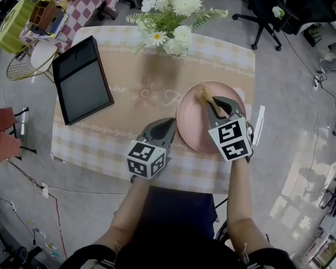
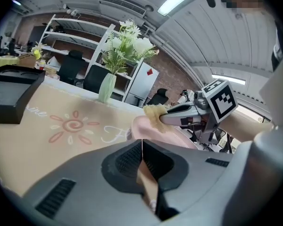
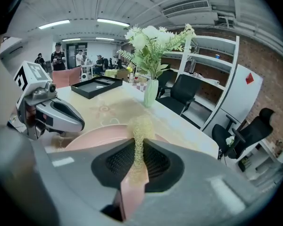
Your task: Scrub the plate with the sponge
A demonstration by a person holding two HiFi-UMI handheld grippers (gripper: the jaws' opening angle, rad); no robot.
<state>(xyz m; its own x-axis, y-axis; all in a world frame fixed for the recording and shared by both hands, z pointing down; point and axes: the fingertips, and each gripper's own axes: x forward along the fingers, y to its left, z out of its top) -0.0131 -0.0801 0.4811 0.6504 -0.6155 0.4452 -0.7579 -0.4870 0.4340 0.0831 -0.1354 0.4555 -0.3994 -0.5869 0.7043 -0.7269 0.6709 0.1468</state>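
A pink plate (image 1: 196, 129) lies on the checked tablecloth at the table's near right. My right gripper (image 1: 209, 101) is over the plate's far part, shut on a yellow sponge (image 1: 203, 93) that sticks out past its tips. In the right gripper view the sponge (image 3: 141, 125) stands squeezed between the jaws above the plate (image 3: 96, 136). My left gripper (image 1: 172, 122) sits at the plate's left rim. In its own view the left gripper (image 2: 142, 142) is shut with a pink strip of the rim between the jaws. The sponge (image 2: 153, 112) shows there too, held at the tips of the right gripper (image 2: 167, 117).
A black tray (image 1: 81, 82) lies at the table's left. A vase of white flowers (image 1: 171, 15) stands at the far middle. A white strip (image 1: 260, 123) lies right of the plate by the table edge. Office chairs (image 1: 266, 7) stand beyond the table.
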